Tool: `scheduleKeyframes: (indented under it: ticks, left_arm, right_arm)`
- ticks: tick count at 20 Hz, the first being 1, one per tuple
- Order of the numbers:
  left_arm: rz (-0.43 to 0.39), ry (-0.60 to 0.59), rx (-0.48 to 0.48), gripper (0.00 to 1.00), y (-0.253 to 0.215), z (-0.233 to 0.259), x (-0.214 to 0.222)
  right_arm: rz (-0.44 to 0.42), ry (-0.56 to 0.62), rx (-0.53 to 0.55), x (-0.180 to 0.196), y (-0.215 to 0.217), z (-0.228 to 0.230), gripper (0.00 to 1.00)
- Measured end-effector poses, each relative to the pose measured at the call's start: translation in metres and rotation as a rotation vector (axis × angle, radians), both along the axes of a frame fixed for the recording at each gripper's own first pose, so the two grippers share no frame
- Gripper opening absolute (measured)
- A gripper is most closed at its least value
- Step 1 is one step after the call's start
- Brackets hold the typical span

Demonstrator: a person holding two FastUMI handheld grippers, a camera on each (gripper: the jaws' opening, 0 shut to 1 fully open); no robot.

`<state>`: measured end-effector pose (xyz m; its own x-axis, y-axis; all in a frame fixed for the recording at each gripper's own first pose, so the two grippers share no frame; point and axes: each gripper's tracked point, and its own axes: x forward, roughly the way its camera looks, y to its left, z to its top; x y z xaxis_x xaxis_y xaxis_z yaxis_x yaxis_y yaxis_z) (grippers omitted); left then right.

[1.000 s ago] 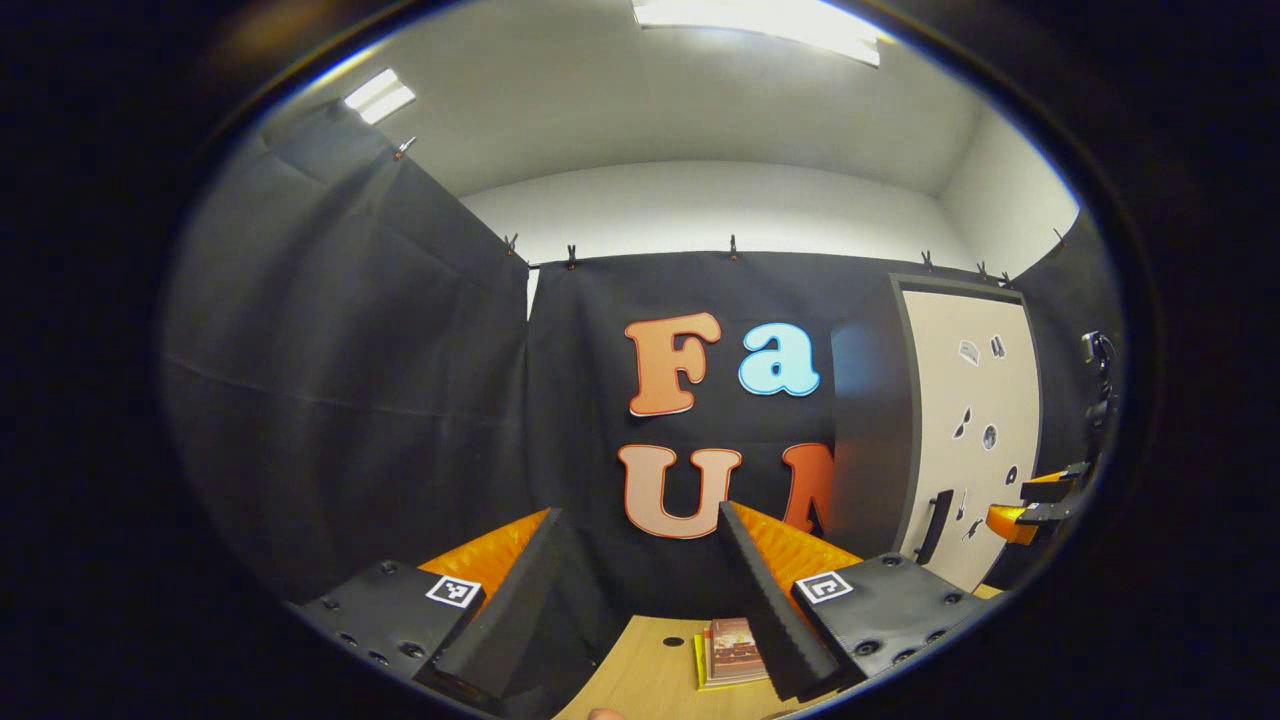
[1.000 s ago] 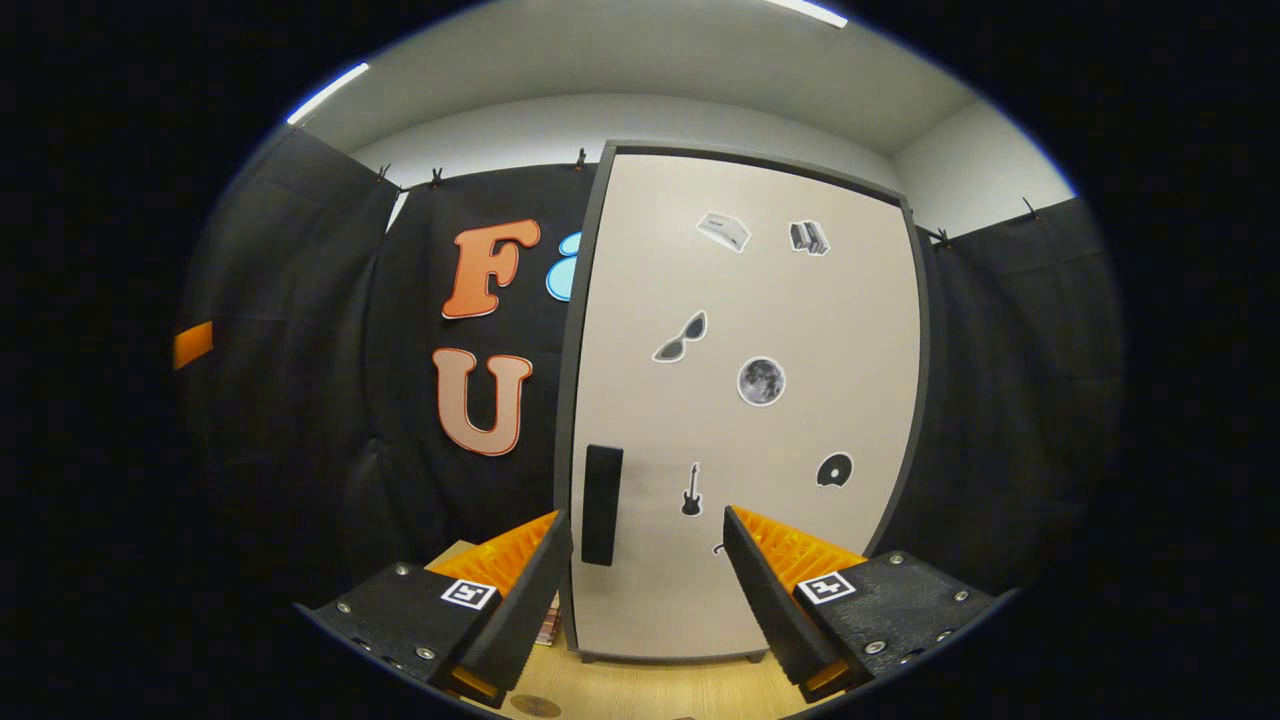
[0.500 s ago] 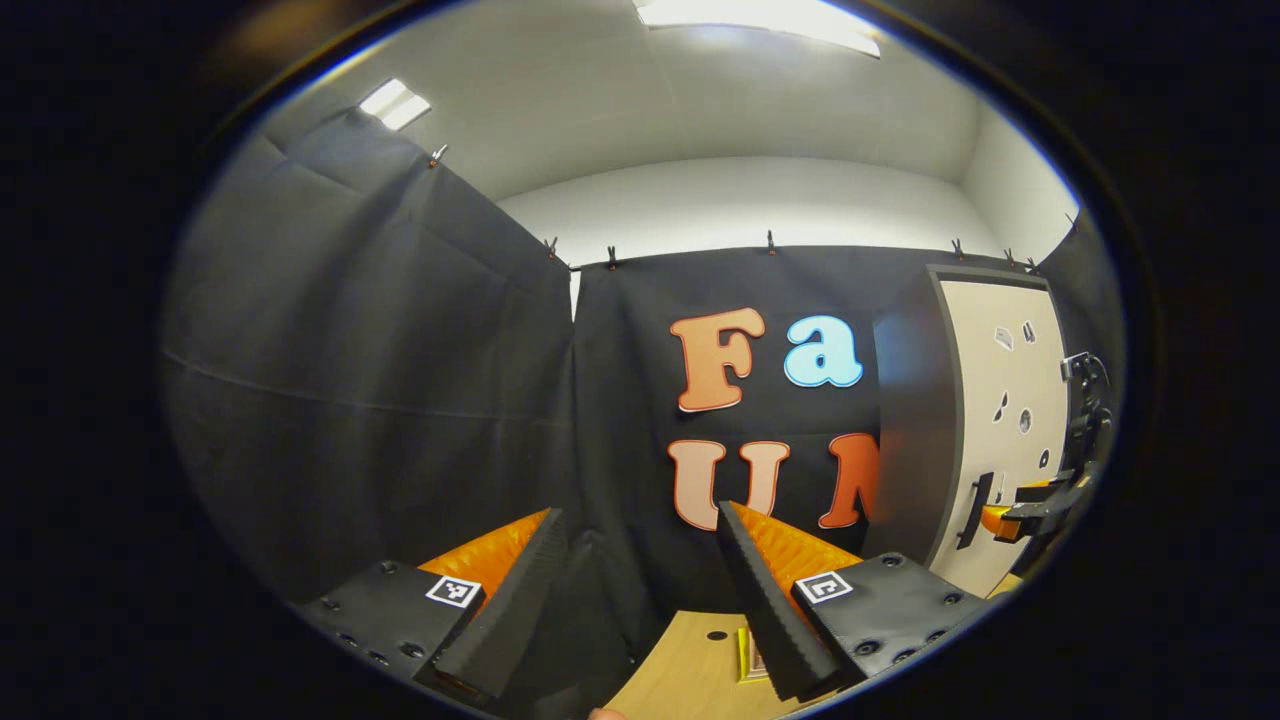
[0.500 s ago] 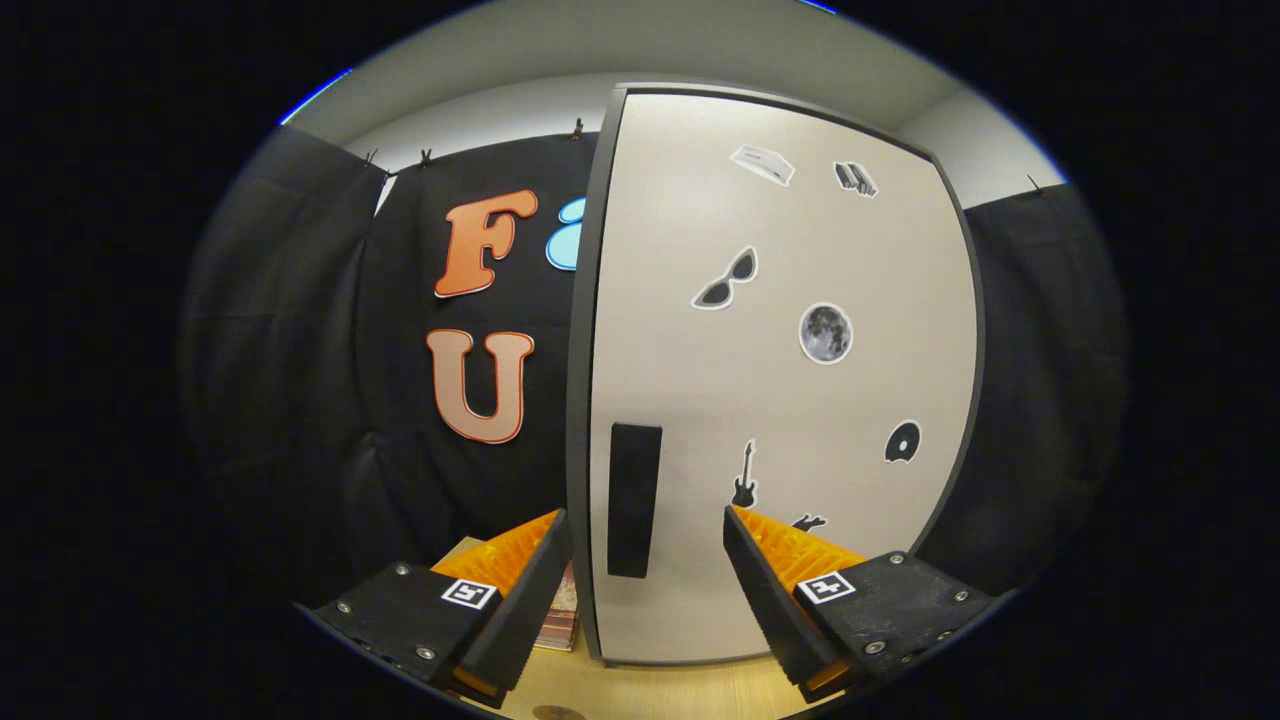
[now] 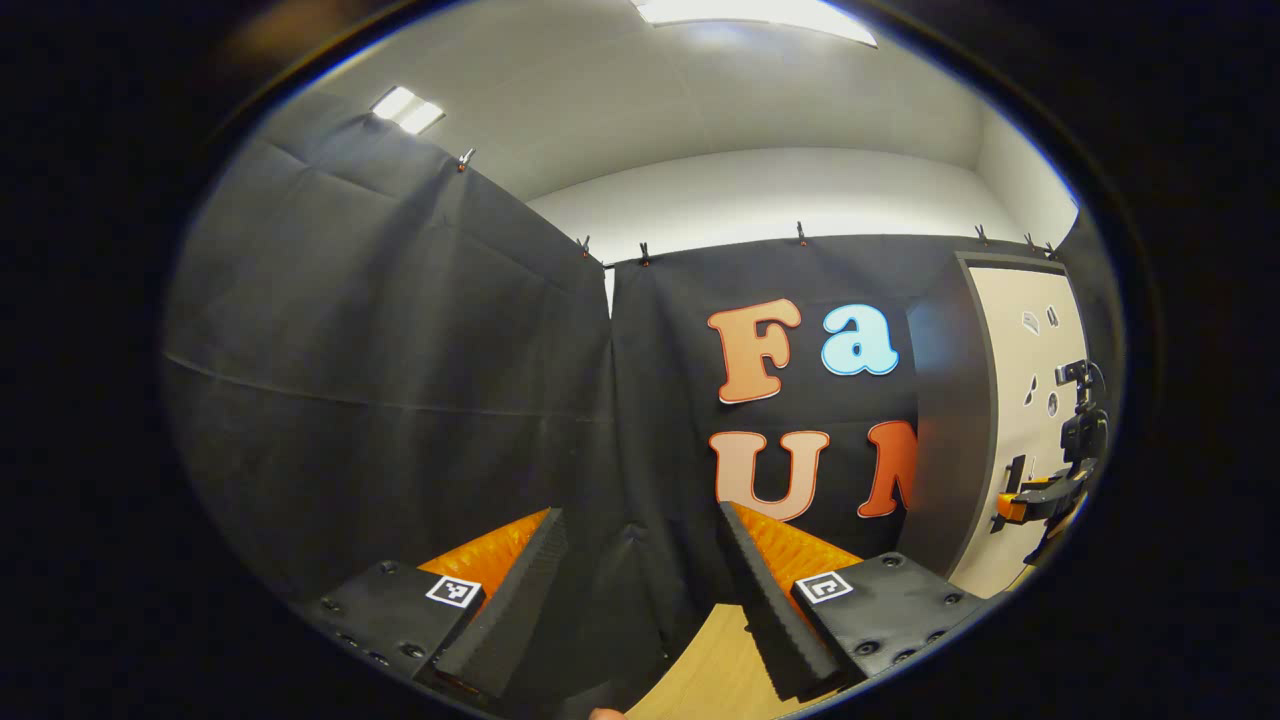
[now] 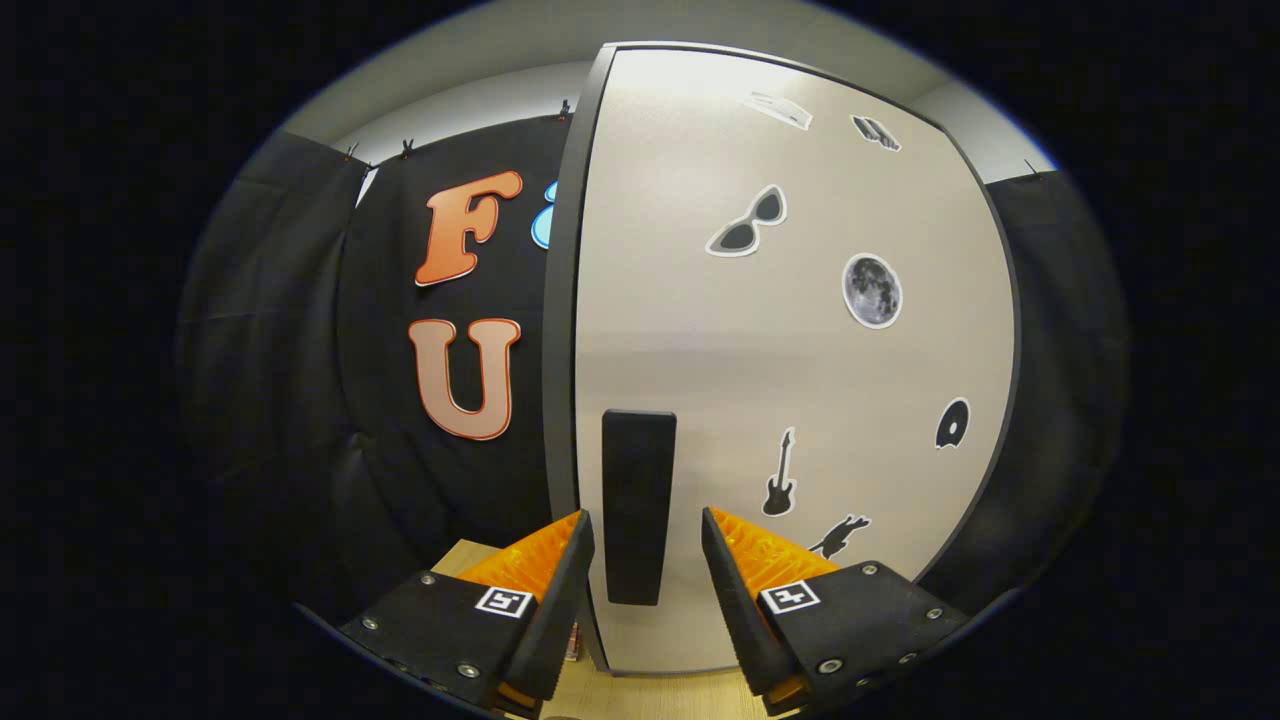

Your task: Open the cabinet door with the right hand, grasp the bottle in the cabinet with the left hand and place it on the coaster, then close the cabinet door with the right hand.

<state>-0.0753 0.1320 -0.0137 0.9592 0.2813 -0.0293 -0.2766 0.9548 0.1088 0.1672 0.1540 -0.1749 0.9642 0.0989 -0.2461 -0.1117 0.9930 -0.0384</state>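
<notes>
Two ribbed claw fingers flanking flat rectangular handle.

Cabinet door, pale beige panel with a smooth satin finish that I see catching a soft sheen, set in a dark matt frame and carrying a matt black upright bar handle and flat paper-like stickers. Booth wall, black woven cloth, matt and creased. Table top, light wood-grain surface, smooth and low in gloss from where I watch.
</notes>
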Motion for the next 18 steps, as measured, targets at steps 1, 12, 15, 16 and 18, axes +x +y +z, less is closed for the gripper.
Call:
scheduleKeyframes:
  ticks: [1, 12, 15, 16, 18]
  left_arm:
    - [0.005, 0.001, 0.003, 0.97, 0.001, 0.0, -0.002]
    - [0.041, 0.016, -0.011, 0.97, 0.009, -0.007, -0.017]
    - [0.038, 0.018, -0.011, 0.97, 0.005, -0.006, -0.021]
    - [0.038, 0.016, -0.011, 0.97, 0.005, -0.006, -0.025]
    - [0.039, 0.015, -0.014, 0.97, 0.004, -0.005, -0.029]
  right_arm:
    - [0.001, 0.001, -0.009, 0.003, 0.001, -0.003, 0.64]
    - [0.017, 0.013, 0.045, 0.001, 0.0, -0.01, 0.33]
    - [0.037, 0.009, 0.048, -0.006, -0.001, -0.008, 0.31]
    - [0.047, 0.009, 0.049, -0.01, -0.002, -0.007, 0.31]
    - [0.062, 0.012, 0.063, -0.018, -0.002, -0.001, 0.29]
